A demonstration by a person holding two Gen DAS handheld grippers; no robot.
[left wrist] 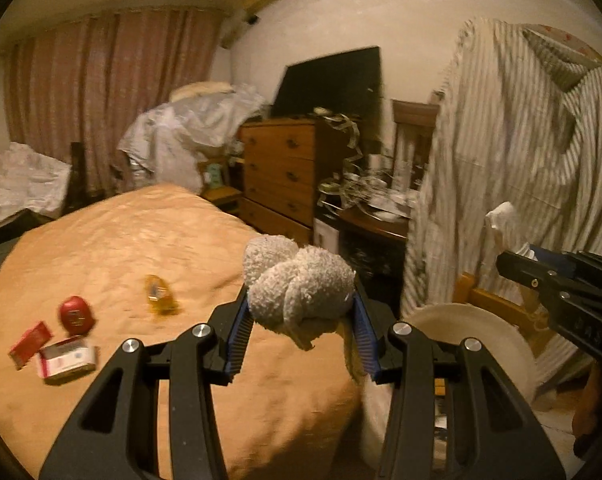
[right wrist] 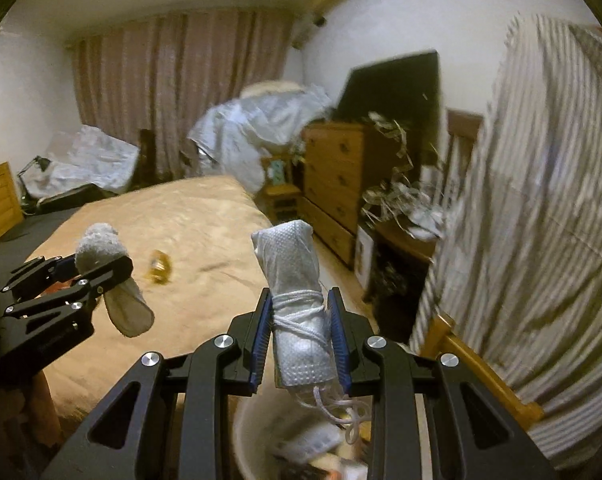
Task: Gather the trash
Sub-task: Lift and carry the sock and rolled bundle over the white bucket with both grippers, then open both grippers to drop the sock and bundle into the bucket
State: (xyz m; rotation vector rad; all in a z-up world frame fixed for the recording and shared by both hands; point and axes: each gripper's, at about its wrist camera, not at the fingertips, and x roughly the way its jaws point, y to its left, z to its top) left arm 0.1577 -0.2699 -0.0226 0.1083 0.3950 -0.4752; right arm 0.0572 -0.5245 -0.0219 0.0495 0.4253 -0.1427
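Carry step: left gripper (left wrist: 303, 316) clamped on fuzzy sock (left wrist: 297, 280), right gripper (right wrist: 301, 336) clamped on string-wrapped paper roll (right wrist: 297, 304); white bin (right wrist: 253, 432) sits just below right fingers, so next: centre over it, release.

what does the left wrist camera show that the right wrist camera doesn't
Only the left wrist view shows the red round item and the red and white boxes on the bed.

Only the right wrist view shows the trash inside the white bin, plus the string-wrapped white bundle close up, clamped in the right gripper.

Both show the fluffy sock held in the left gripper, the yellow wrapper, the wooden dresser and the striped cloth.
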